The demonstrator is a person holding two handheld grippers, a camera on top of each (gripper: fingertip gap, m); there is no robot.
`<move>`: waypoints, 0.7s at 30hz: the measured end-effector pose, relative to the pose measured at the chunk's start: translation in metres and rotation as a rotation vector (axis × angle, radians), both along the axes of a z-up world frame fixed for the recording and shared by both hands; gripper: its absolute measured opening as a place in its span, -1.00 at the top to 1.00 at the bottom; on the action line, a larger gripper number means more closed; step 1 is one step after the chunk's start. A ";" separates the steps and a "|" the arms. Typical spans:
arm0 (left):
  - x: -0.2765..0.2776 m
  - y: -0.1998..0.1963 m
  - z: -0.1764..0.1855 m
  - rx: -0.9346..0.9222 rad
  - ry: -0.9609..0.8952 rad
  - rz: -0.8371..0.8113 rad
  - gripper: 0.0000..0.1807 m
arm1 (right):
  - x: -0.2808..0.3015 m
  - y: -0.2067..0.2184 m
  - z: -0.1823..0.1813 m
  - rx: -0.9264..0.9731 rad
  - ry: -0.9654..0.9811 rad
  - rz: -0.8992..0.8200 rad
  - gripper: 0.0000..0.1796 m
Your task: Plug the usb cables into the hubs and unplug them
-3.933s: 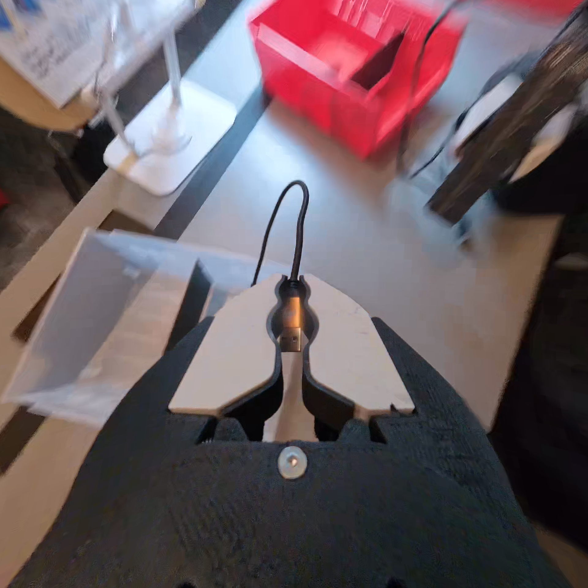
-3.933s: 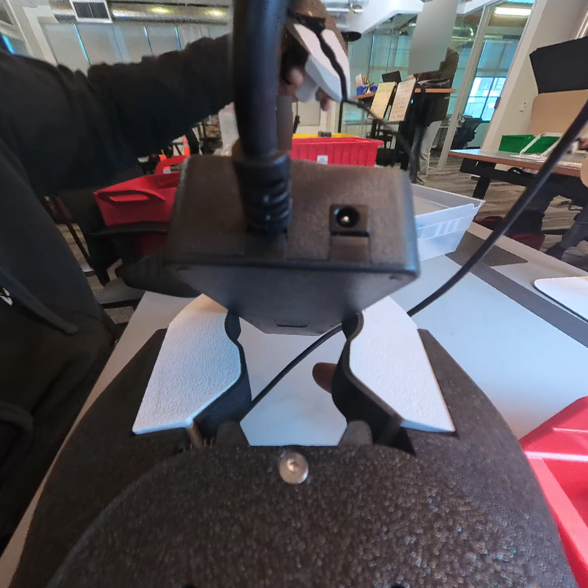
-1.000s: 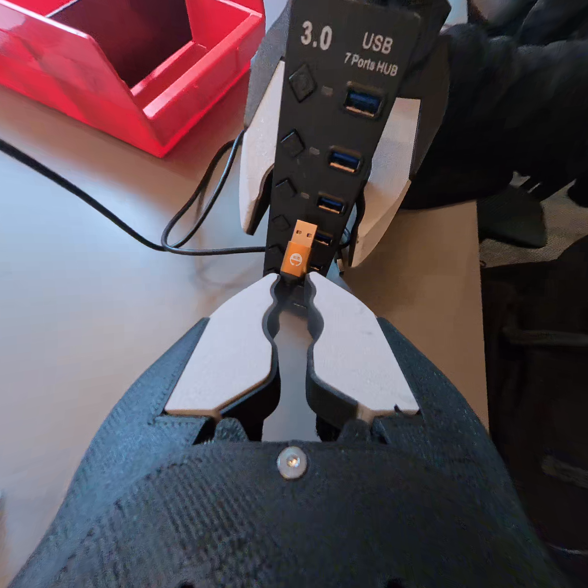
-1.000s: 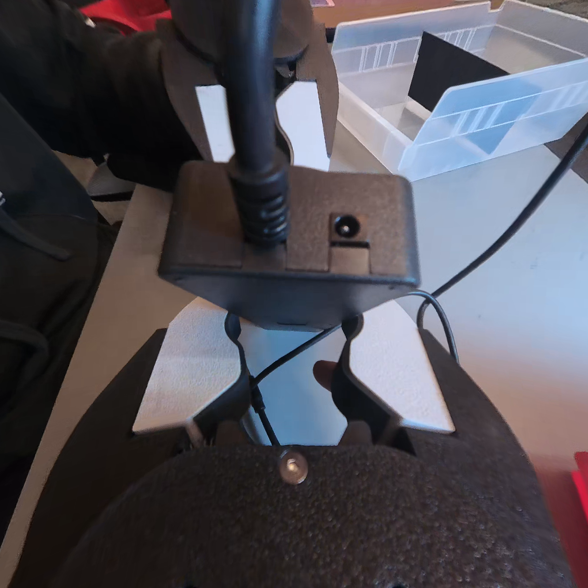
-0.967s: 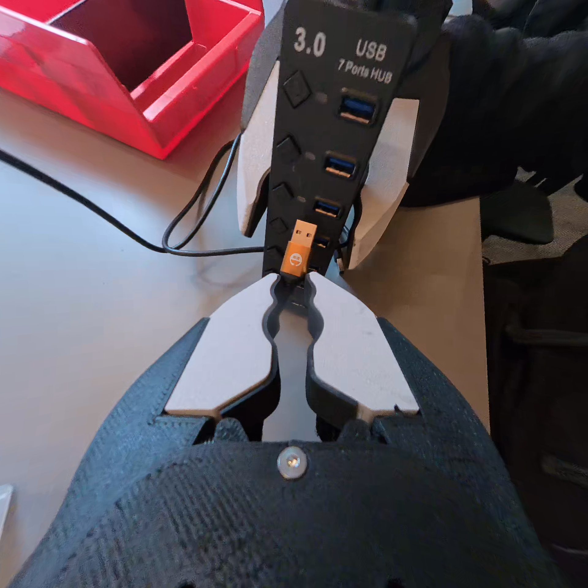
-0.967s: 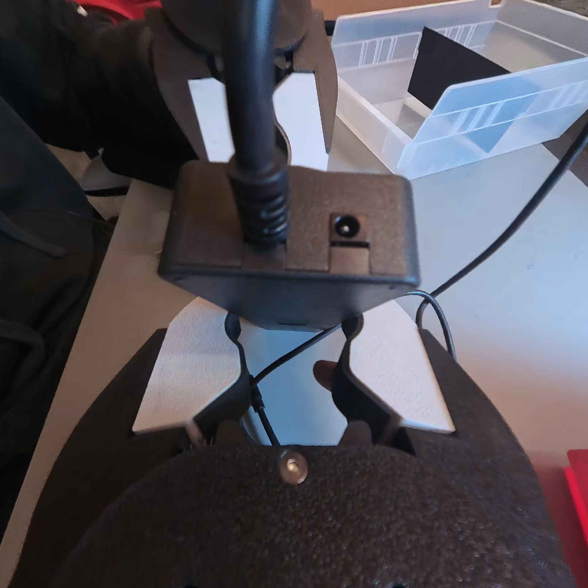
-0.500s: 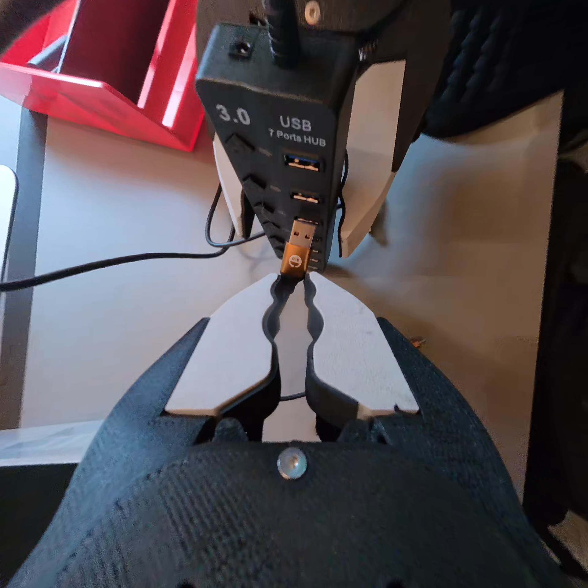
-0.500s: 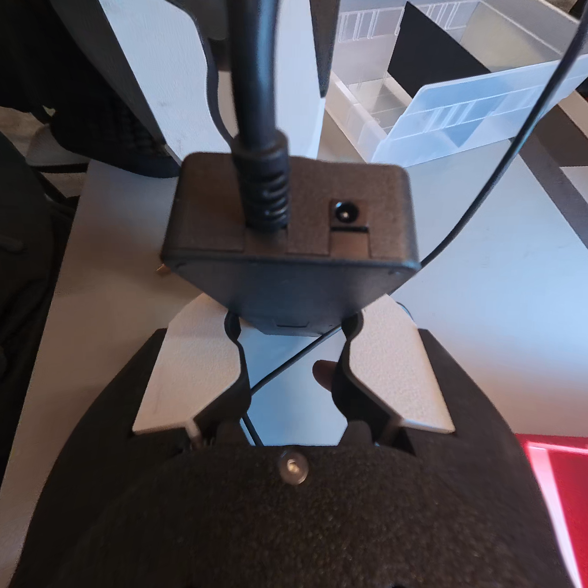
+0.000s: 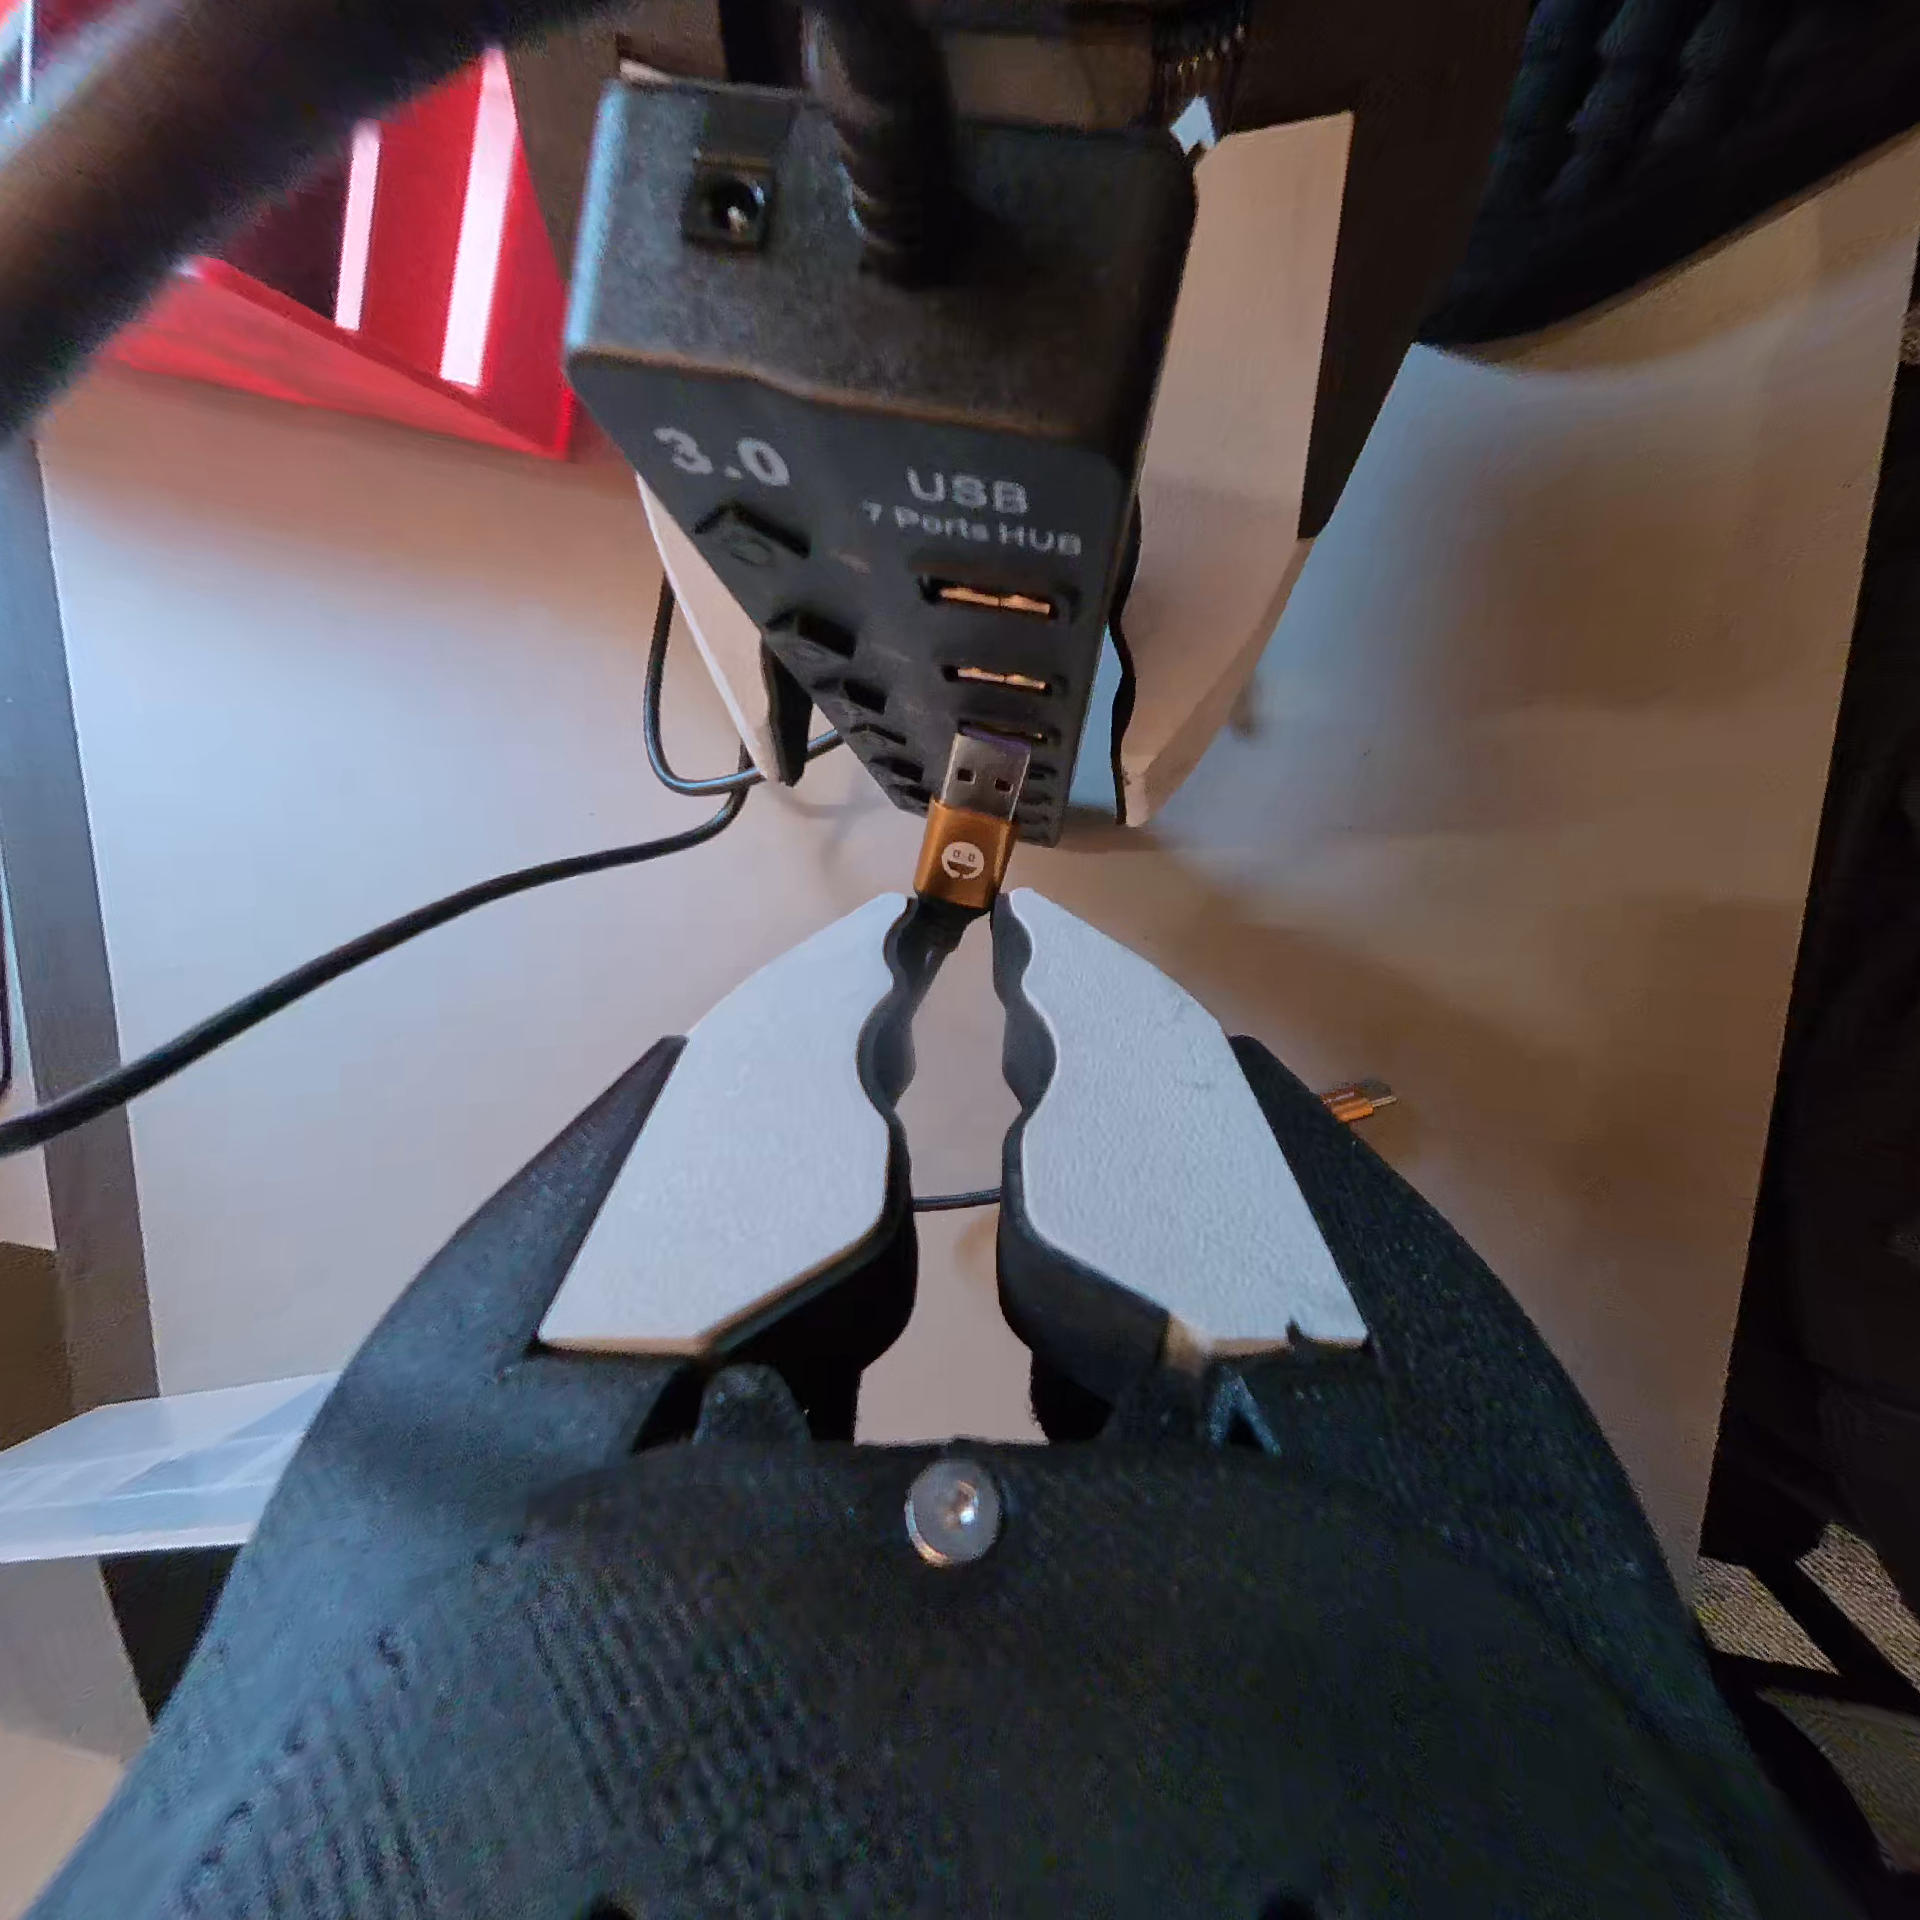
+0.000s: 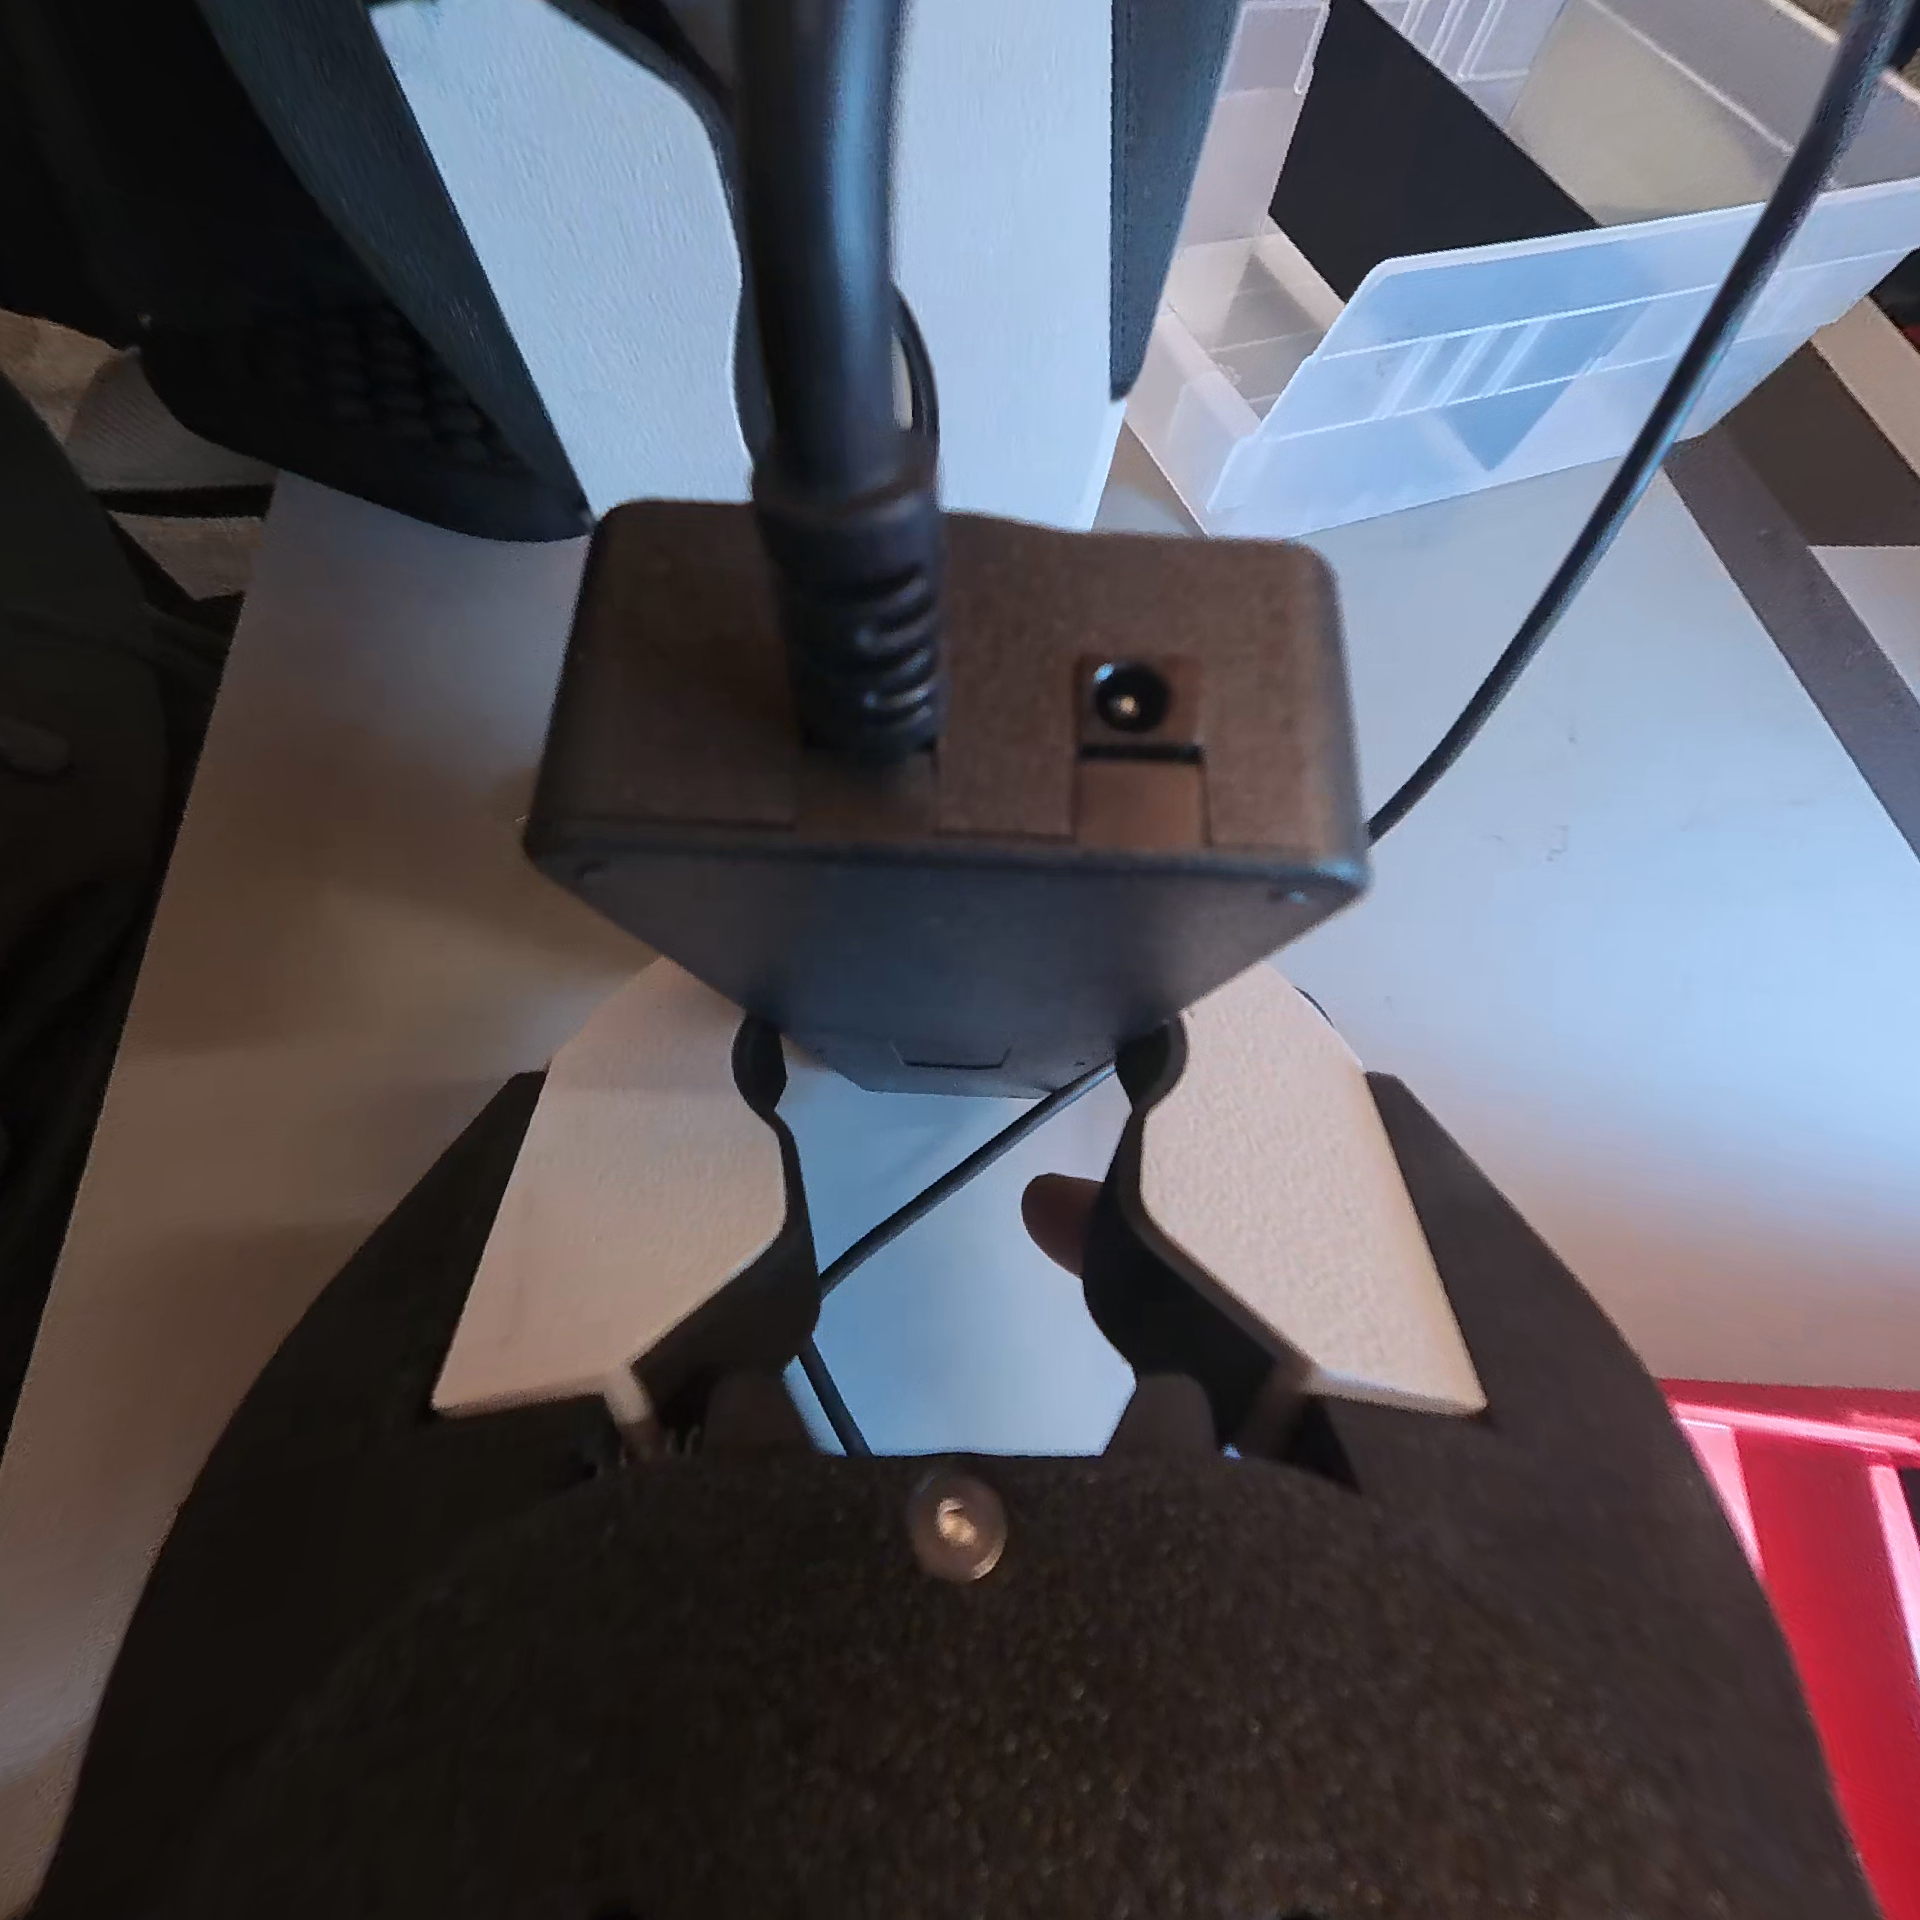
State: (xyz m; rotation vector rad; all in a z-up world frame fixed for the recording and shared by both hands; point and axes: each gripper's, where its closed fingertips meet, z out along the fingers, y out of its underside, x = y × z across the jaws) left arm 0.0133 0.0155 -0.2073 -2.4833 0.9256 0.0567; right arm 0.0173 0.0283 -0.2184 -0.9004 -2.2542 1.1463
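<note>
My left gripper [image 9: 951, 906] is shut on a thin black usb cable just behind its orange plug [image 9: 961, 854]. The plug's metal tip touches the third port in the row on the black usb hub [image 9: 883, 468]; most of the metal shell shows. My right gripper [image 10: 951, 1049] is shut on the hub [image 10: 935, 790] and holds it above the table, socket end towards its camera. A thick black cable [image 10: 842, 364] leaves that end. The right gripper's white fingers [image 9: 1205, 623] show on either side of the hub in the left wrist view.
A red bin [image 9: 416, 291] stands beyond the hub on the pale table [image 9: 312, 727]. A clear plastic divided bin [image 10: 1558, 312] stands at the back in the right wrist view. A second orange connector [image 9: 1356, 1099] lies near the table's right edge. A thin cable [image 9: 364, 940] trails left. The tips of both grippers are at nearly the same place.
The two grippers have come closer together. The hub has tilted, so its socket end now faces the left camera. The plug's tip has gone from in front of the hub to the third port.
</note>
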 end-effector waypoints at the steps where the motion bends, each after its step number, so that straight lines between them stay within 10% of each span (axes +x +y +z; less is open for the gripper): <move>1: 0.000 0.000 0.001 0.002 0.007 0.001 0.86 | 0.000 0.000 -0.001 0.001 -0.003 0.002 0.29; 21: 0.004 -0.013 -0.007 -0.050 0.011 -0.022 0.87 | -0.001 -0.013 -0.002 -0.110 0.028 0.071 0.29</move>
